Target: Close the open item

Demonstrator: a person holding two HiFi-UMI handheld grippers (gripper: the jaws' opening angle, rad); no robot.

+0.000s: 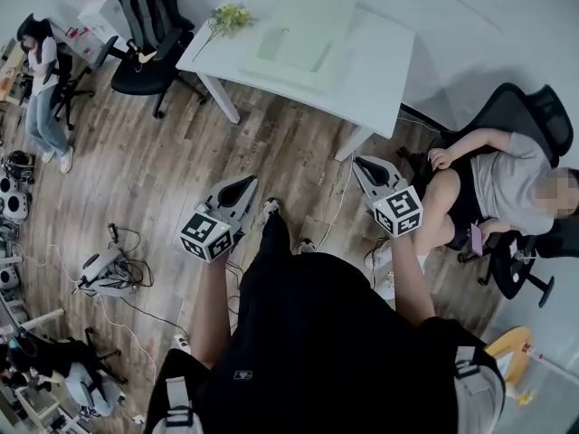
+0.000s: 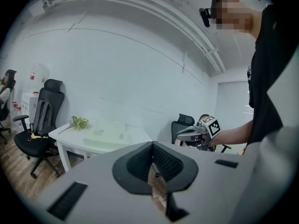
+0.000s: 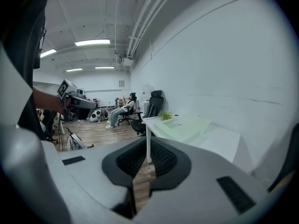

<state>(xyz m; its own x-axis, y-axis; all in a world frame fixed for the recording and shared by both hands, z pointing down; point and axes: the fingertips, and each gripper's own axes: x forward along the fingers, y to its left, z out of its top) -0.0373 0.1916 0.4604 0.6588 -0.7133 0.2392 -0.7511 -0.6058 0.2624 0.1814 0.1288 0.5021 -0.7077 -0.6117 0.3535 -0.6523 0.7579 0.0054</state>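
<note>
A white table (image 1: 384, 75) stands ahead of me on the wooden floor, well beyond both grippers. A pale green mat (image 1: 303, 34) lies on it, with a small pale green flat item (image 1: 271, 43) on the mat and a sprig of flowers (image 1: 231, 16) at the table's left end. From here I cannot tell which item is open. My left gripper (image 1: 240, 191) and right gripper (image 1: 366, 166) hang at waist height over the floor, both shut and holding nothing. The left gripper view shows the table (image 2: 67, 135) and the mat (image 2: 108, 133); the right gripper view shows the table (image 3: 222, 141) too.
A black office chair (image 1: 149, 25) stands left of the table. A person sits in another black chair (image 1: 525, 120) at the right. Another person (image 1: 41, 80) sits at the far left. Cables and equipment (image 1: 104, 269) lie on the floor to my left.
</note>
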